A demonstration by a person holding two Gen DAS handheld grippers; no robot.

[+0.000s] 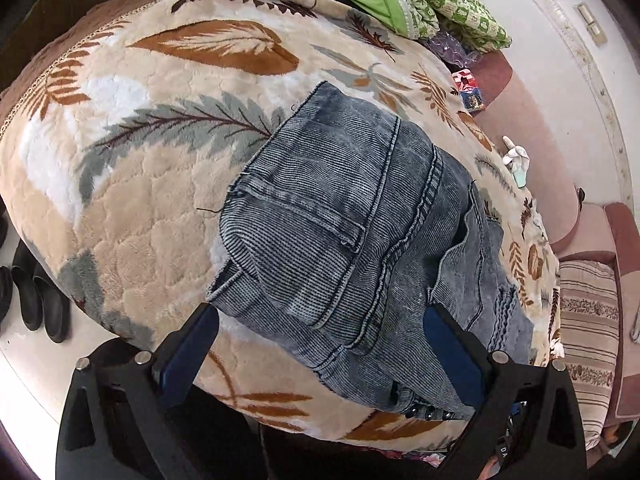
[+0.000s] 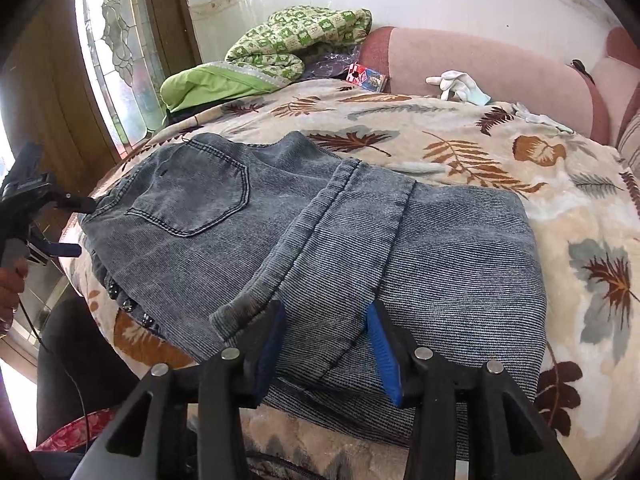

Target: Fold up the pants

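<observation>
1. My pants [image 2: 304, 224] lie folded on the leaf-patterned blanket [image 1: 132, 184], which drops off at its near edge just under my two claws. Bare blanket spreads wide on the far side of the denim in the left wrist view, and in the right wrist view to the right of it.

2. Beyond the blanket, a pink sofa back [image 2: 472, 68] closes off the far side. A green quilt [image 2: 288, 44] is heaped at the far corner near the window. A small card box [image 2: 368, 76] and a white glove [image 2: 456, 86] rest along the sofa edge, well apart from the denim. Black shoes [image 1: 36, 296] stand on the floor below the blanket's left edge in the left wrist view. Nothing lies on the pants.

3. My left claw [image 1: 320, 344] stands wide open over the waistband end, by the row of dark buttons [image 1: 428, 414]; its blue pads [image 1: 188, 352] sit on either side of the denim without pressing it.

4. My right claw [image 2: 326, 344] is partly open around the folded leg hem at the near edge. The cloth lies between the pads, and I cannot tell whether they touch it.

5. In the right wrist view my left claw sits at the far left, at the waistband corner.
</observation>
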